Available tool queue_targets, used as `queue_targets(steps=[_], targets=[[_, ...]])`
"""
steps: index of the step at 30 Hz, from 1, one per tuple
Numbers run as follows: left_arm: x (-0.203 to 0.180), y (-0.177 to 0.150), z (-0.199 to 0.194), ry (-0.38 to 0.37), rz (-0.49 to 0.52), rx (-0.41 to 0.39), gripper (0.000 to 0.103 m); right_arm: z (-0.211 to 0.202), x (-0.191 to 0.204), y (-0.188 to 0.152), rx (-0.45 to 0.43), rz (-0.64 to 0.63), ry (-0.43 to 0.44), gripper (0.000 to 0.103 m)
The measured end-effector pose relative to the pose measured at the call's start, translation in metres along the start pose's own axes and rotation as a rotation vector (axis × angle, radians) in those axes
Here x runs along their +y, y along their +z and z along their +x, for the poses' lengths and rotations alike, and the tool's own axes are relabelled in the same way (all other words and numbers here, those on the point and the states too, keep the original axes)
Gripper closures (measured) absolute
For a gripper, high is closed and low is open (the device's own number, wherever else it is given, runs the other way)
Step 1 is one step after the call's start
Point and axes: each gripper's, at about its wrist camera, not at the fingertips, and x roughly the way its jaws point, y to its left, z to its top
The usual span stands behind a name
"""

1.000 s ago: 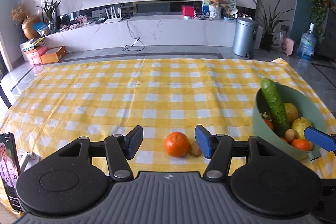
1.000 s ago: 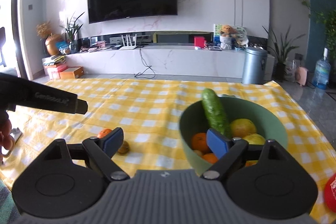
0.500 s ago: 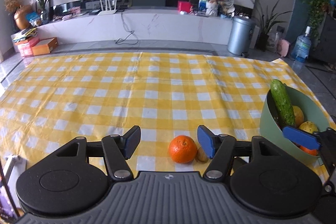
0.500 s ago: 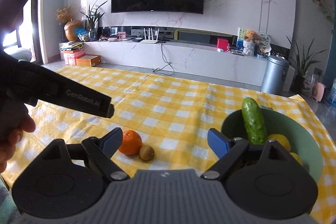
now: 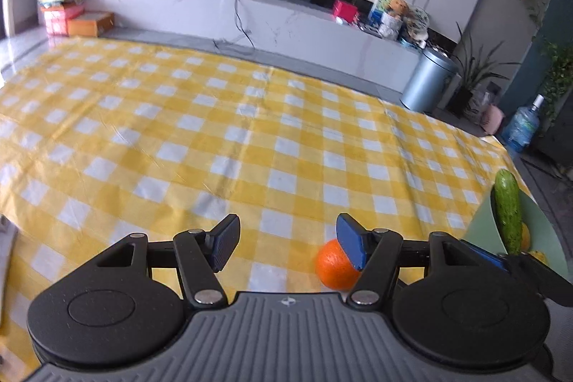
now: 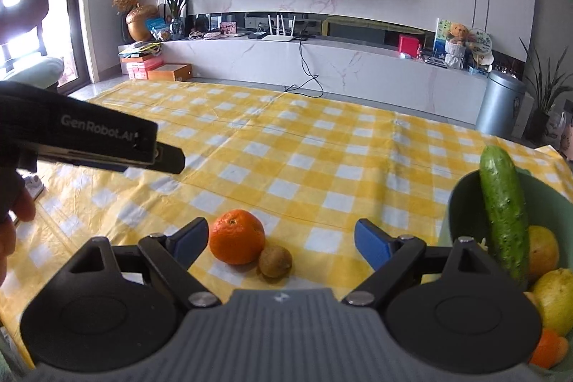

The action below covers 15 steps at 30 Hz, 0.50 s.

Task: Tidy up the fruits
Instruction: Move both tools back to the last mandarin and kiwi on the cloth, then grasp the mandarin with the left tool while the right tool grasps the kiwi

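Two spread grippers, nothing pinched.
Right gripper (image 6: 281,240) frames the orange (image 6: 237,241) and touching kiwi (image 6: 275,264), beside the green bowl (image 6: 465,199); left gripper (image 5: 284,240) empty. Orange looks firm, light, rollable: pinch its middle.

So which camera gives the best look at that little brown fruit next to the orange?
The right wrist view: the small brown fruit sits whole and unblocked beside the orange. In the left wrist view it is hidden; only part of the orange shows behind a blue finger pad.
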Motion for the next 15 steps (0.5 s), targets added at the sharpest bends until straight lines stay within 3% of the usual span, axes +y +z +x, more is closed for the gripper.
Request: queue_targets(steps=[2,3,6,11,15], targets=[[0.002,-0.002,0.009,-0.016,-0.009,0.054,0.032,0.006,0.000,-0.002,0.013,0.001,0.001,0.025],[0.003,-0.003,0.013,-0.024,-0.016,0.076,0.037,0.008,-0.001,-0.003,0.017,0.006,0.004,0.026],[0.006,-0.007,0.022,-0.072,-0.036,0.103,0.040,0.014,-0.007,-0.007,0.020,0.033,0.018,0.031],[-0.004,-0.012,0.031,-0.132,-0.010,0.103,0.040,0.023,-0.012,-0.015,0.060,0.058,0.022,0.055],[-0.013,-0.017,0.039,-0.141,0.025,0.114,0.040,0.030,-0.013,-0.020,0.082,0.057,0.035,0.063]])
